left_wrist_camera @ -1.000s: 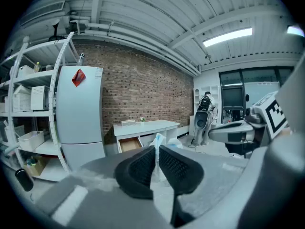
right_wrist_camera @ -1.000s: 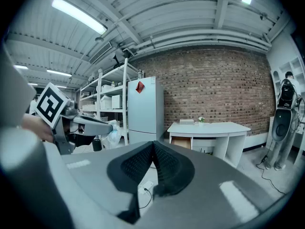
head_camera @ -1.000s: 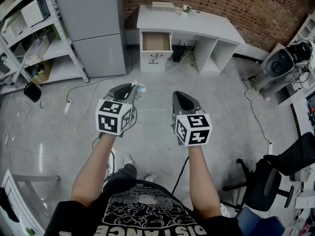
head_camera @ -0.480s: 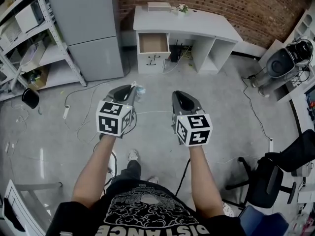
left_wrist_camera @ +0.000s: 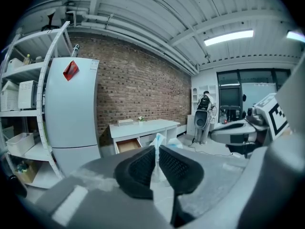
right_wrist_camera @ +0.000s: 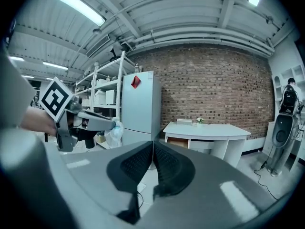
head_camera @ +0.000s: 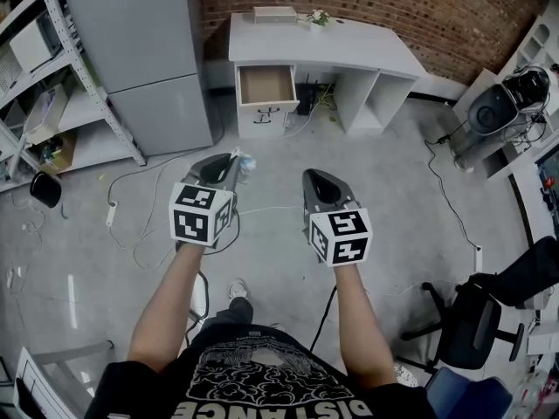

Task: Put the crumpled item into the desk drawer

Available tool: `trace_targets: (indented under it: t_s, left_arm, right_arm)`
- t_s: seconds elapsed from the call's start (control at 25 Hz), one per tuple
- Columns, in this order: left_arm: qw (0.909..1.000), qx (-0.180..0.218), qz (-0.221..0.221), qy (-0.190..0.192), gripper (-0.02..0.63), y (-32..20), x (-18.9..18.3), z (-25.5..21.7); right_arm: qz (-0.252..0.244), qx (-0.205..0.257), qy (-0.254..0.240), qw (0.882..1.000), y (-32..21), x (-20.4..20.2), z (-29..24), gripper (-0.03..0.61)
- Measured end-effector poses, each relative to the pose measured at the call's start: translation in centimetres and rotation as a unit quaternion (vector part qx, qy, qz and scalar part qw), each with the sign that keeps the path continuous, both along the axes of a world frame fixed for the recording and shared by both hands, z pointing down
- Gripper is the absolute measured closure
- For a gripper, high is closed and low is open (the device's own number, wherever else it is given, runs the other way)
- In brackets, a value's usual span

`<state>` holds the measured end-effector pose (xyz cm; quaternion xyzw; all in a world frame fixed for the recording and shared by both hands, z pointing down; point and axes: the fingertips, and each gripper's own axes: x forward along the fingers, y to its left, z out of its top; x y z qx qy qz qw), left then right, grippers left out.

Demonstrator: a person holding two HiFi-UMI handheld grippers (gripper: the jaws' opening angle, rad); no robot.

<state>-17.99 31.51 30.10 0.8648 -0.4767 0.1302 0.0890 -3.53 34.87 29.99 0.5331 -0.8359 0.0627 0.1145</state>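
My left gripper (head_camera: 238, 161) is shut on a crumpled pale blue-white item (head_camera: 247, 161), which pokes out beyond its jaws (left_wrist_camera: 163, 143). From the right gripper view the crumpled item (right_wrist_camera: 114, 130) hangs at the tip of the left gripper (right_wrist_camera: 97, 123). My right gripper (head_camera: 312, 180) is shut with nothing in it, its pads (right_wrist_camera: 153, 161) pressed together. A white desk (head_camera: 349, 46) stands ahead against the brick wall. Its top left drawer (head_camera: 266, 85) is pulled open and shows a brown inside. Both grippers are held over the floor, well short of the desk.
A grey fridge (head_camera: 144, 51) stands left of the desk, with metal shelving (head_camera: 39, 103) further left. Cables and a power strip (head_camera: 110, 214) lie on the floor. A small box (head_camera: 275, 14) and flowers sit on the desk. An office chair (head_camera: 489, 312) and equipment stand at the right.
The desk and drawer have shifted slightly lower and left in the head view as the person walks forward. Both grippers keep their pose and grip.
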Motion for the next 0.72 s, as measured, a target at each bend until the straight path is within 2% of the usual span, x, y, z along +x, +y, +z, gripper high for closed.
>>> trace_targets:
  t_s: [0.36, 0.72]
  left_arm:
    - [0.9997, 0.005, 0.023, -0.001, 0.584, -5.9, -1.2, -0.2]
    - [0.9987, -0.008, 0.05, 0.008, 0.584, -10.4, -2.9, 0.8]
  right_arm:
    - [0.011, -0.011, 0.019, 1.0, -5.1, -1.9, 0.3, 0.569]
    - [0.026, -0.029, 0.031, 0.999, -8.7, -4.1, 1.2, 0.569]
